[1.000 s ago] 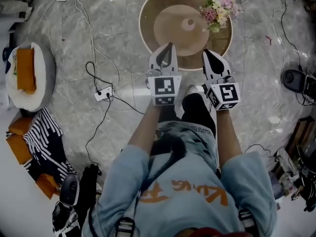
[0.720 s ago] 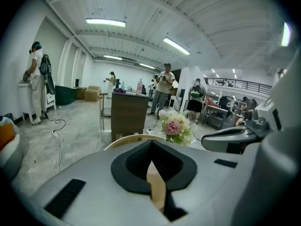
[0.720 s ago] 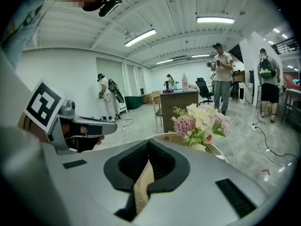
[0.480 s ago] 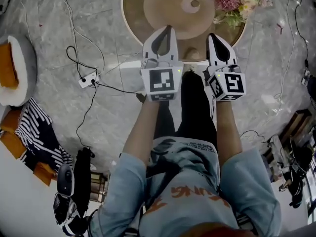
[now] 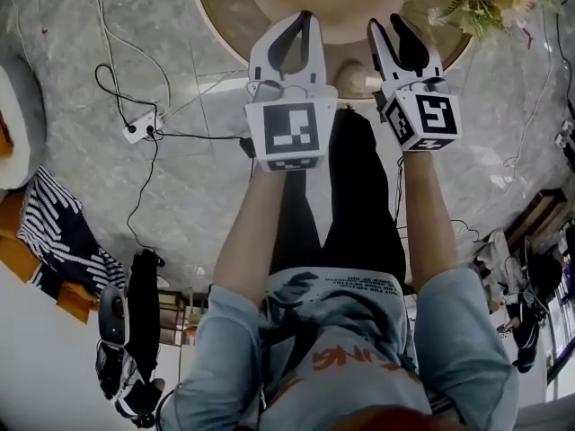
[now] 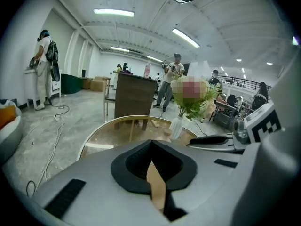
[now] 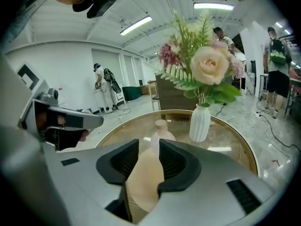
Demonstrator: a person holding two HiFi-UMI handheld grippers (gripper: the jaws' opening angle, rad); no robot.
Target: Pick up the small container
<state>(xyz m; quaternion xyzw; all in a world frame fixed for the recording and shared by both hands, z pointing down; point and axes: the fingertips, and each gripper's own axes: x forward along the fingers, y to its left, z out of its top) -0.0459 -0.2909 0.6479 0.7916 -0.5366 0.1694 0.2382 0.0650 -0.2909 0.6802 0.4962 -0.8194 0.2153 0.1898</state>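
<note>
So, biggest first: a grey marble floor (image 5: 180,196) is seen all around in the head view, and a round glass-topped table (image 5: 225,16) with a gold rim is set at the top of it. The lower middle is filled by the person's pale blue shirt (image 5: 341,330) and black trousers (image 5: 359,205), with both forearms stretched toward the table. A striped cloth (image 5: 63,236) is laid at the left edge.

The left gripper (image 5: 304,18) is held over the near rim of the table, jaws closed tip to tip with nothing caught in them. In the left gripper view only tabletop is seen through the little gap below the tips. The right gripper (image 5: 384,21) is held just beside it, and its jaws have just been opening. They're spread in a V now, with nothing pinched. A marker cube (image 5: 289,133) is carried on the back of each.

A white vase (image 7: 200,121) of pink and cream flowers (image 7: 207,65) is stood on the right part of the table. The small container (image 7: 161,132), a pale bottle-ish thing with a cap, is stood upright on the glass, left of the vase and apart from it. It's lined up with the right gripper's gap but is set beyond the tips, untouched.

Smallest bit: a white power strip (image 5: 139,131) with cables is left on the floor.
</note>
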